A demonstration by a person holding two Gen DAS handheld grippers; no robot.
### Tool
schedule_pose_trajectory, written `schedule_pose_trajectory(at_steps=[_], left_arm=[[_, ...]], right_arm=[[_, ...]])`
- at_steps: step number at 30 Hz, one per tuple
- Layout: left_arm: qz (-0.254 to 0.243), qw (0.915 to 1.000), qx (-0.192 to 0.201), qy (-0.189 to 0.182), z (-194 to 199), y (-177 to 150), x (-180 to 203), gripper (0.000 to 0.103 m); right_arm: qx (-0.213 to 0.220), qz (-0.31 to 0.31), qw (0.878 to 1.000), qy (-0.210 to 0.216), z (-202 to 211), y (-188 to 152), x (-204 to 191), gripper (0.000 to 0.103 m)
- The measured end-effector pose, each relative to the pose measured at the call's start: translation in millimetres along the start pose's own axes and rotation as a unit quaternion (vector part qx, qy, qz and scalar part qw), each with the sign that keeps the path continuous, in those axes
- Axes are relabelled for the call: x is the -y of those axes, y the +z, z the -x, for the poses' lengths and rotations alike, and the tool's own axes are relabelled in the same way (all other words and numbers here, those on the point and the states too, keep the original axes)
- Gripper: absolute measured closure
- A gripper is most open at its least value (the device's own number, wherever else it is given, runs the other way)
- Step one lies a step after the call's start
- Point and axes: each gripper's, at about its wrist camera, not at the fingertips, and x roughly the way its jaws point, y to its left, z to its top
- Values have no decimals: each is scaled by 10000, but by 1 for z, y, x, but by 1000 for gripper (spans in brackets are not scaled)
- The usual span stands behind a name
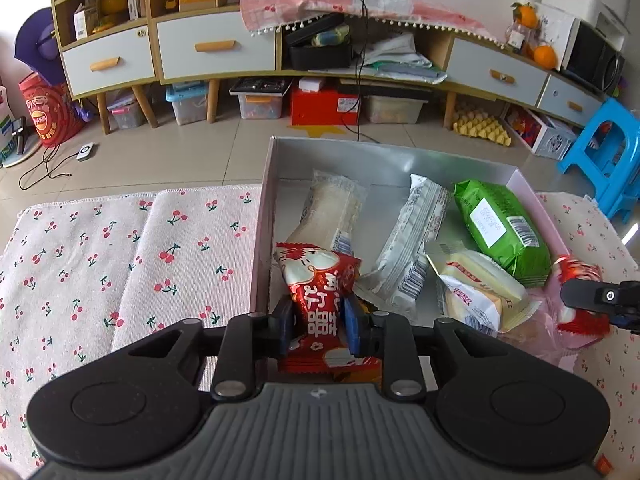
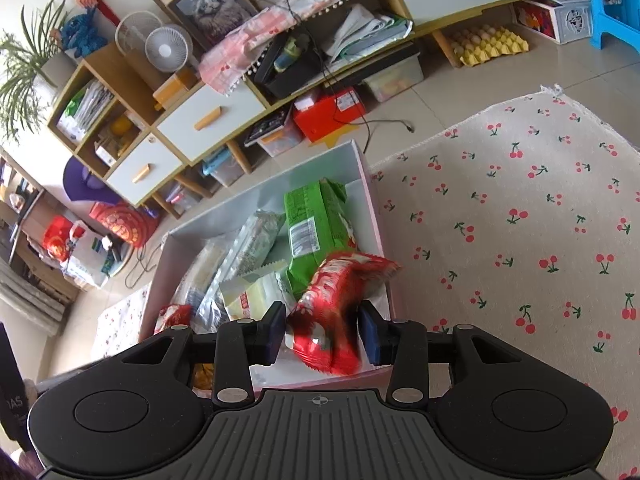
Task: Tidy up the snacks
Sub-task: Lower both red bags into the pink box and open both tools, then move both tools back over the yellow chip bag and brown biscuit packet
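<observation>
A: Cherry-print cloth (image 1: 132, 248) covers the work surface, and behind it stands a long cabinet (image 1: 216, 52) with white drawers. What is on the cloth?

B: One shallow box (image 1: 384, 160), with several snacks already inside: a green packet (image 1: 502, 228), a long white packet (image 1: 416, 244), a pale bar (image 1: 334, 212) and a yellowish cake wrapper (image 1: 476, 284).

A: And the grippers?

B: On the left gripper (image 1: 320, 320), the jaws are pressed on a red snack (image 1: 320, 292), held over the near left corner of the box. On the right gripper (image 2: 324, 332), the jaws sit on both sides of a second red snack (image 2: 340, 300), above the near right edge of the box. I cannot tell if they pinch it or have let go.

A: So how far?

B: Nearly finished, I think. No loose snack is visible on the cloth, so only these two red ones remain to be put down.
</observation>
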Motion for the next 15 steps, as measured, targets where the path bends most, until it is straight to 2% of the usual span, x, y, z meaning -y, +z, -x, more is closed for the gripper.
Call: schedule_pose_trajectory(at_steps=[1,2,3,5,8,10,12,15], left_arm=[[13,10000,82,-25,3,-1,0,75],[20,9999,149,-59,5,-1,0,68],[13,9998,209,-74,7,0,2,63],[-47,9996,269,-67,10,0,4,58],[-114,9995,294,-54,16,0,7,47],[-78,9994,316,-115,20,0,6,45],[-27,9995,316,-92,25,-1,5,33],[25,9993,341,-144,34,-5,2,28]], right_arm=[[23,-82,10000,36,1,1,1,56],[38,-181,9998,113,3,2,3,47],[71,-262,9994,194,5,3,5,45],[114,-340,9991,237,8,5,6,41],[91,-348,9991,222,12,6,6,39],[94,-375,9990,221,16,5,6,37],[98,-405,9989,232,20,4,6,33],[63,-348,9992,203,29,2,3,31]])
